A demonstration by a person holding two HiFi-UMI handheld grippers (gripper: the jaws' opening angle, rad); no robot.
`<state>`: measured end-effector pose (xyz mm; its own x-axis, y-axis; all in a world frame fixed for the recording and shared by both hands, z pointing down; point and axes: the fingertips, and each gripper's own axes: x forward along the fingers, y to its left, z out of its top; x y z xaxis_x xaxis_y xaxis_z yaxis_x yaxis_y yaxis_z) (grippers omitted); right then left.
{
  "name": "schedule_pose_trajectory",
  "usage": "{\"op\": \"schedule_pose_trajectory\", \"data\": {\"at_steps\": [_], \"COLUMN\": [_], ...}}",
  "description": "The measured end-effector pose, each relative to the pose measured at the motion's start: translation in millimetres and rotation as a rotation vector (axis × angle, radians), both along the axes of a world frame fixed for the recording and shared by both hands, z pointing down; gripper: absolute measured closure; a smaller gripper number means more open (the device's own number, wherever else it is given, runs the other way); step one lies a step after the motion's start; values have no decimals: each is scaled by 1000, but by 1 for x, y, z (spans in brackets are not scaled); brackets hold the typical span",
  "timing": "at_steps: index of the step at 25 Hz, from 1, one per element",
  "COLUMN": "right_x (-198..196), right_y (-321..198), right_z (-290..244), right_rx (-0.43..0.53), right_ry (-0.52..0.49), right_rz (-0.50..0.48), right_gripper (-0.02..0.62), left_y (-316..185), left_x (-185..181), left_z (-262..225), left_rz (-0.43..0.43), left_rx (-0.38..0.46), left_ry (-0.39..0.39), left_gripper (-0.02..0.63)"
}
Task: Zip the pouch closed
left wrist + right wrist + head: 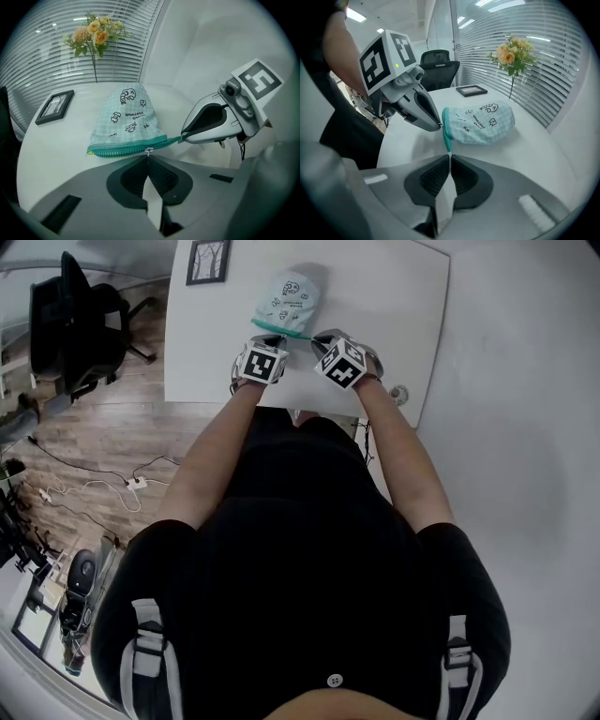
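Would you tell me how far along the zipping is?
Roughly halfway. Right tool pins the end tab of the pouch; left tool is shut on the slider, mid-zipper. The stretch between them looks closed; the rest, toward the far corner, is left to zip.

The pouch [126, 117] is soft, matt woven cloth, finely checked, with printed doodles. Its zipper tape [126, 149] is ribbed teal fabric, and the small zip pull [149, 151] looks like bright metal. The table [56, 154] is smooth, matt white. The left gripper [149, 161] and right gripper [449, 159] have matt grey plastic shells and dark textured pads. The floor [103, 442] shows wood-grain planks.
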<state>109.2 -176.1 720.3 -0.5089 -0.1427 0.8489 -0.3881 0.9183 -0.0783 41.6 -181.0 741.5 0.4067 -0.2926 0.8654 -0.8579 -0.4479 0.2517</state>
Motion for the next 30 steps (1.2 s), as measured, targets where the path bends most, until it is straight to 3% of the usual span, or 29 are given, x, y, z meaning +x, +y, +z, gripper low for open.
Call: {"op": "schedule_pose_trajectory", "data": {"at_steps": [11, 17, 30], "right_x": [-4, -6, -9], "right_y": [-1, 1, -1], "right_z": [-7, -13, -8], "right_rx": [24, 29, 27], "right_ry": [26, 28, 59], "right_rz": [82, 117, 177], "right_gripper": [571, 571, 571], "left_y": [-13, -12, -23], "left_x": [-36, -40, -64], "left_z": [-12, -11, -12], "left_rz": [1, 6, 25], "left_rx": [23, 14, 23], "left_ry": [-10, 10, -22], "left_gripper": [598, 598, 598]}}
